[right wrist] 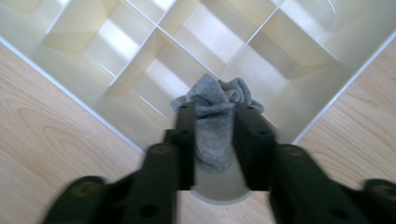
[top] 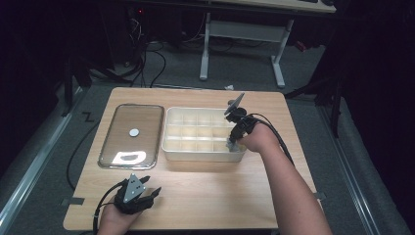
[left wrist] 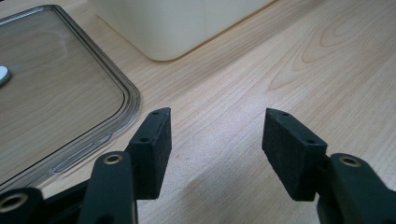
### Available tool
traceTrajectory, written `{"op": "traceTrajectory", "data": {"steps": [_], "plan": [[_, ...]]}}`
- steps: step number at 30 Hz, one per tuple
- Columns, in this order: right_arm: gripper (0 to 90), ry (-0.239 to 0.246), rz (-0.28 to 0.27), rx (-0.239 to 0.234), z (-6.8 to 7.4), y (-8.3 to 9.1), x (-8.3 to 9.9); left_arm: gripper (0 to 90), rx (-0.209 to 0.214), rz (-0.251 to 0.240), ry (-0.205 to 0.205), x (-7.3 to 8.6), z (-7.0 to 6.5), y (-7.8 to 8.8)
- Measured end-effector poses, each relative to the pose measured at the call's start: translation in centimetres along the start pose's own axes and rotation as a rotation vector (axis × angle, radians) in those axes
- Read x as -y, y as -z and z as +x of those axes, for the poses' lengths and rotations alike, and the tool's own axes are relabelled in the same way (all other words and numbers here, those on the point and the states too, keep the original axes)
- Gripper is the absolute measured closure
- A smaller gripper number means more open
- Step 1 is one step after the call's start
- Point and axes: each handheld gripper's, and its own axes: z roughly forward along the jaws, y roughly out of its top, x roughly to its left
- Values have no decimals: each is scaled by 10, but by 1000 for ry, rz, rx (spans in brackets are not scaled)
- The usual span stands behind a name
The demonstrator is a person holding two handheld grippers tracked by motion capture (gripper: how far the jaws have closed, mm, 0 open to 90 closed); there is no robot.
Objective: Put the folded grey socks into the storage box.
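Left tongs (top: 155,192): held near the front edge of the desk (top: 220,196), jaws spread wide, nothing between them; parked in front of the divided box (top: 203,155), towards its lid side.

Clear lid (top: 131,136): laid flat just left of the box, apart from it.

Divided box: cream, gridded compartments, set at mid-desk.

Grey sock (right wrist: 215,121): bunched, pinched between the pads of the right tongs (right wrist: 215,122), jaws drawn in on the cloth; held over the box's front right corner compartment. Its long axis is seen running along the jaws, the loose end hanging towards the compartment directly beneath.

Judgement: the sock is carried by the right hand; the coming move turns on the sock sitting straight above that corner cell.
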Motion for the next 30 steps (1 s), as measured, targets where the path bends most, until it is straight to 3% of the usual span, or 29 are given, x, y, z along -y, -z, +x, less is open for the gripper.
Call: {"op": "traceTrajectory", "data": {"steps": [3, 7, 12, 15, 16, 18, 21, 23, 28, 30], "plan": [[899, 7, 14, 13, 1, -2, 0, 429, 1, 1, 0, 0, 0, 0], [900, 19, -17, 10, 2, -2, -1, 429, 0, 4, -1, 0, 0, -1], [897, -14, 34, 63, 2, -14, -2, 429, -1, 3, -1, 0, -1, 0], [900, -1, 48, 56, 0, -25, 0, 430, -1, 2, 1, 0, 0, -1], [900, -28, 60, 51, 2, -28, 1, 429, -1, 2, 1, 0, 0, -1], [900, 5, 50, 47, 0, -32, 2, 429, 0, 3, 0, 0, 0, -1], [900, -18, 68, 39, 2, -36, 2, 430, 1, 6, -3, 0, -1, -1], [900, 0, 80, 52, 1, -40, 1, 429, 0, 2, -5, 0, -1, -1], [900, -39, 115, 19, -5, -53, 0, 429, 0, 5, -7, 0, -2, -1], [900, -77, 128, 2, -7, -58, -1, 429, 1, 3, -4, 0, -2, -1]]}}
